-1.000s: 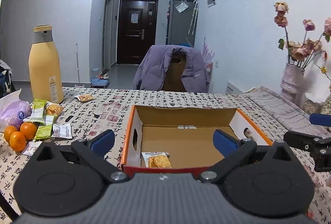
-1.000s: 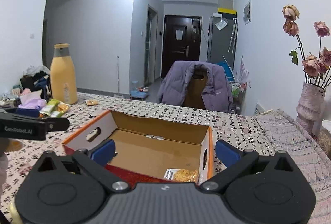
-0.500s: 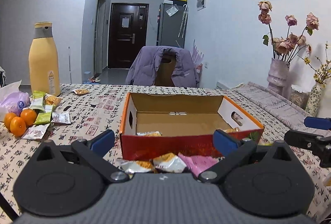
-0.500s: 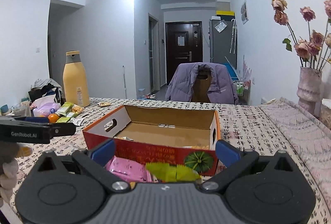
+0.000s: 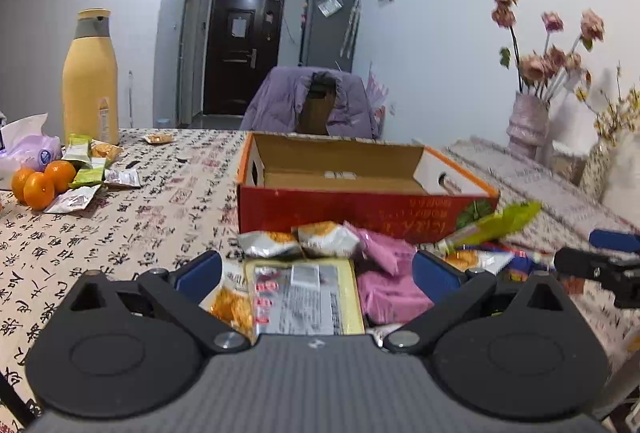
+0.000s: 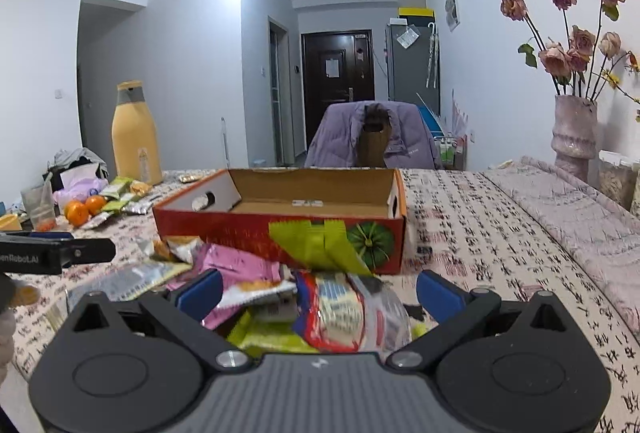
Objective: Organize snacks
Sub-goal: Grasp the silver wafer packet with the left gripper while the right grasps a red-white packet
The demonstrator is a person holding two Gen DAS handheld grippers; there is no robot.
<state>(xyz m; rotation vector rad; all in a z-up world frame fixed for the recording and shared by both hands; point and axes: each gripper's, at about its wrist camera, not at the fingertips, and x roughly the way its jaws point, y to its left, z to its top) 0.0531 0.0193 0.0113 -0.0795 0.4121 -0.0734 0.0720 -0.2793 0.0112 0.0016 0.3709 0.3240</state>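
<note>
On the tabletop [image 5: 132, 217], right against the near red wall of the box [image 5: 360, 205], sits the snack pile [image 5: 320, 273], mostly loose packets overlapping each other. The box has its long side running left to right across both views, open top up. Left gripper [image 5: 316, 273] and right gripper [image 6: 320, 291] both hover low over the pile with fingers spread wide, nothing pinched. There's plenty of bare cloth to the left of the box, and in the right view a wide clear strip to its right.

Only the right view shows the green packet [image 6: 316, 243] leaning up on the box front. The left view gives a better look at the silver-backed packet [image 5: 304, 297], long axis pointing away toward the box. Oranges [image 5: 38, 181] and a yellow bottle [image 5: 91, 77] sit well off to the left.
</note>
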